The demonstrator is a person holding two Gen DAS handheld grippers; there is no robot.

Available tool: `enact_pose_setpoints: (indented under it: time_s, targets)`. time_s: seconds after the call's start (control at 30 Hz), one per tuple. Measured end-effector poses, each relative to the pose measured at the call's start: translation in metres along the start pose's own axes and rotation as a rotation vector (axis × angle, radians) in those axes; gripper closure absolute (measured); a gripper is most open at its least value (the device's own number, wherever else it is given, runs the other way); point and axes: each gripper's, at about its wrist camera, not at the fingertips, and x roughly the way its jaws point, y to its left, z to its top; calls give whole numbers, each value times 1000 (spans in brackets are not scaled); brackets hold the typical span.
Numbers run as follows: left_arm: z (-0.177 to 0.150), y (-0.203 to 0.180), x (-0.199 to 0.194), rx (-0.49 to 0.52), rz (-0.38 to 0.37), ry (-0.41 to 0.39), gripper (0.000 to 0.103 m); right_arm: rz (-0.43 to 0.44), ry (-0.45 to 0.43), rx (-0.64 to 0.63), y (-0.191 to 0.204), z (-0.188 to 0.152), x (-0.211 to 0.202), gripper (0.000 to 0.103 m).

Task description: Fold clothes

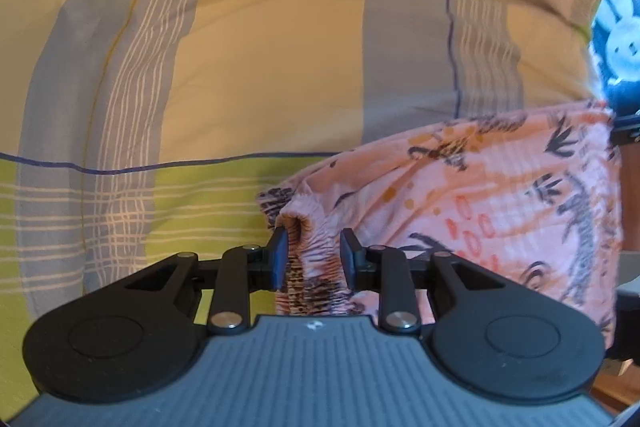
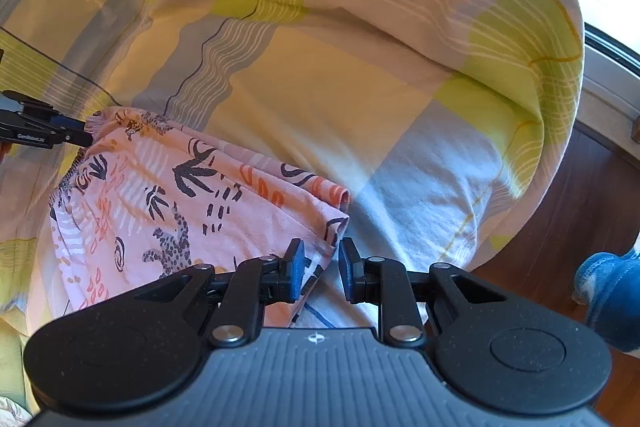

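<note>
Pink animal-print cotton garment (image 2: 168, 195) lies on the checked yellow-green bed cover (image 2: 340, 87), long axis running between my grippers. Left gripper (image 1: 314, 259) straddles the gathered waistband, jaws narrow, grip uncertain. Right gripper (image 2: 320, 273), jaws parted, brackets the hem corner.

The garment (image 2: 168, 203) lay on the bed (image 2: 340, 99), its gathered waistband (image 1: 308, 251) between my left gripper (image 1: 314, 259) jaws and its right corner between my right gripper (image 2: 320, 269) jaws. The floor (image 2: 580, 227) lay right of the bed.
</note>
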Motion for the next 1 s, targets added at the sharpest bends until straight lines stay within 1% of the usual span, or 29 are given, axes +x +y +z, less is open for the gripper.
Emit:
enact_pose_setpoints:
  time_s: [0.03,0.1,0.13,0.27,0.4,0.5,0.63,0.67,0.73,0.8,0.87,0.93,1.0]
  targets:
    - [0,-2,2,4,13,5,99,0,0,-1,1,0,1,81]
    - [2,-4,4,23,20,9,101,-5,4,1,1,0,1,88]
    - [2,-5,5,32,23,10,101,-8,6,3,1,0,2,97]
    - [3,-4,-7,53,24,-18,102,-36,-11,9,1,1,-6,101]
    - [5,3,-23,22,41,-79,102,-49,-54,7,2,2,-18,102]
    - [7,3,-16,19,59,-72,102,-62,-56,-8,1,5,-14,103]
    - [9,0,-14,16,89,-104,102,-79,-81,-55,7,10,-14,103]
    - [8,0,-13,11,93,-106,102,-82,-72,-63,7,10,-11,103]
    - [8,0,-6,2,99,-86,101,-82,-45,-34,0,8,-3,103]
    - [8,2,-5,-30,105,-86,99,-77,-38,0,-6,8,0,103]
    - [7,5,-10,-43,118,-95,91,-100,-54,6,-7,10,-4,102]
    - [4,10,-18,-59,131,-108,86,-111,-74,24,-7,12,-15,102]
    - [-3,20,-30,-88,136,-120,86,-109,-95,17,-2,12,-29,101]
